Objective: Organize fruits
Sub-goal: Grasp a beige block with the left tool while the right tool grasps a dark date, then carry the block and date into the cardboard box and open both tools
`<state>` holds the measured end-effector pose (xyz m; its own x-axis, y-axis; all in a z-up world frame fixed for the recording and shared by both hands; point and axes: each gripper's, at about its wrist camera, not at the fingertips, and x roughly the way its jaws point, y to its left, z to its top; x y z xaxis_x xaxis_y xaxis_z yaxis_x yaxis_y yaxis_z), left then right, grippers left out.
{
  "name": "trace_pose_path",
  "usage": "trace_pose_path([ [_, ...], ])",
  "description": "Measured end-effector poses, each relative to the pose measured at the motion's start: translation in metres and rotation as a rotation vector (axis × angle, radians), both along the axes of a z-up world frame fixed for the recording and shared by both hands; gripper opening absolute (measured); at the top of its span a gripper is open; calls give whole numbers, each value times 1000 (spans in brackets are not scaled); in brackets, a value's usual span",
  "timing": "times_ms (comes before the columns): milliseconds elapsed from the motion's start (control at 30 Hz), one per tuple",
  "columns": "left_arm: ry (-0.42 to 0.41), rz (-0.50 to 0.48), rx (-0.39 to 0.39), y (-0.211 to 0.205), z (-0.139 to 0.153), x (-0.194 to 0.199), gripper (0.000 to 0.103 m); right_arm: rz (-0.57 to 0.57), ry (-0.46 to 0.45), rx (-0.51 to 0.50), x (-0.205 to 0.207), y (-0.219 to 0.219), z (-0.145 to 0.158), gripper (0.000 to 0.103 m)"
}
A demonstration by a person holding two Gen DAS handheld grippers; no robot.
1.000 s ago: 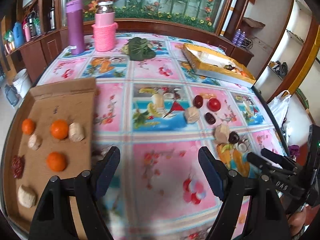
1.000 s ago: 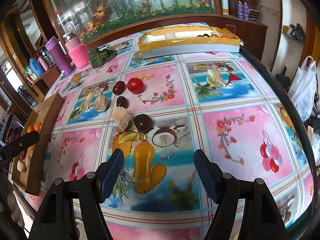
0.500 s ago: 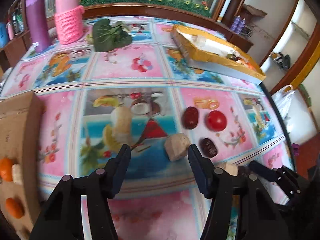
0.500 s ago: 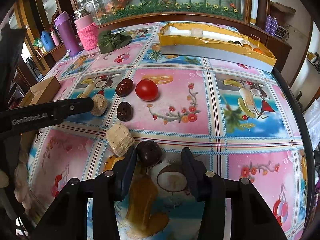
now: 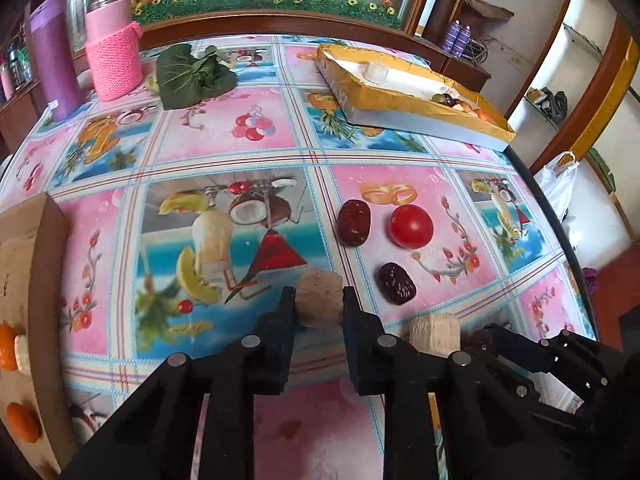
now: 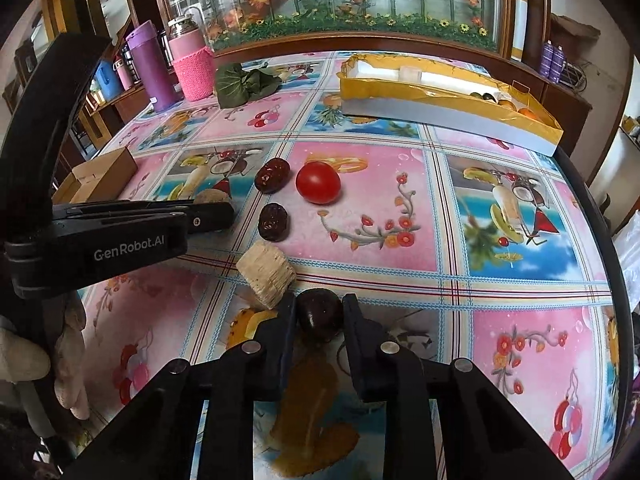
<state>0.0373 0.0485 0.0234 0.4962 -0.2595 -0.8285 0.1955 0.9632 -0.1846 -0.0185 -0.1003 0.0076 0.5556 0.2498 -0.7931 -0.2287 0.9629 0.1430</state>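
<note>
My left gripper (image 5: 319, 300) is shut on a beige chunk (image 5: 319, 298) resting on the tablecloth. My right gripper (image 6: 319, 309) is shut on a dark round fruit (image 6: 320, 312), also on the cloth. A second beige chunk (image 6: 266, 272) lies just left of the right gripper and shows in the left wrist view (image 5: 435, 334). Two dark red dates (image 6: 273, 175) (image 6: 273, 222) and a red tomato (image 6: 318, 182) lie beyond. The left gripper's side shows in the right wrist view (image 6: 212, 216).
A brown cardboard tray (image 5: 36, 240) with oranges (image 5: 22, 422) sits at the left. A yellow box (image 6: 448, 98) holding fruit stands at the back right. A pink cup (image 5: 114, 46), a purple flask (image 5: 54, 64) and green leaves (image 5: 192, 76) stand at the back.
Both grippers moved forward and down and closed: the left onto the beige chunk, the right onto the dark round fruit.
</note>
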Motion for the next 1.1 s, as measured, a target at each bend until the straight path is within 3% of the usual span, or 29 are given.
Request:
trace_pose_path([
  [200,-45,41,-47,34,26,-32,21,-19,-17,50,-18,-2,14,25],
  [300,-65,90,-72,65,38,-53,21,-6,-32,56,-27,7,25,25],
  [433,-103,196,-49,120,51,-85,21,43,-60,77,-40,34,44,25],
  [633,-131,356,51,203,53,-132,21,179,-65,139,-55,103,64,25],
  [833,-97,487,88,273,37,-158,21,331,-53,158,-72,192,70,25],
  [967,-91,535,136,301,28,-167,22,402,-58,114,-80,242,64,25],
  [1100,-81,521,105,314,21,-169,22,436,-38,71,-84,273,52,25],
])
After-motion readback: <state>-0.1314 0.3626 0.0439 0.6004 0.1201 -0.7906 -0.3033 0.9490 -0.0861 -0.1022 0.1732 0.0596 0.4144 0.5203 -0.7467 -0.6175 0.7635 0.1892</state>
